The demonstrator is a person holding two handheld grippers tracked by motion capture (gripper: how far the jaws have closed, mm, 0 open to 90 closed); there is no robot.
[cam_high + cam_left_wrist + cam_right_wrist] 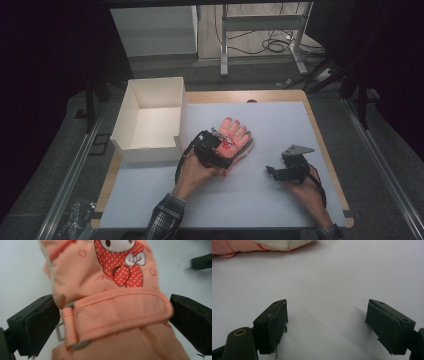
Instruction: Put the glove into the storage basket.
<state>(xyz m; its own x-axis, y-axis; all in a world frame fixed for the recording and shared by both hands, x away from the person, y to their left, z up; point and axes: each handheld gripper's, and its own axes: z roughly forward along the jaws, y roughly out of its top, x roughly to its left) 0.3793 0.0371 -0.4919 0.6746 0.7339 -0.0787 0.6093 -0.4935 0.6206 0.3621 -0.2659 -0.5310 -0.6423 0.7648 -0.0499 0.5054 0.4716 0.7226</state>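
Writing is not seen on anything; the only marking is a cartoon figure [119, 263] in red with white dots and a white bow, printed on the back of one peach-coloured glove [235, 137]. One glove is counted, lying flat on the white mat [280, 200] near the middle of the table, just right of one open white cardboard box [150, 120]. Two grippers are counted. The left gripper [113, 322] is set over the glove's cuff end, its jaws spread to either side of the wrist strap [117, 312]; whether the pads touch the fabric cannot be told. The right gripper [327, 325] is held low over bare mat, well apart from the glove, jaws spread wide with nothing between them.
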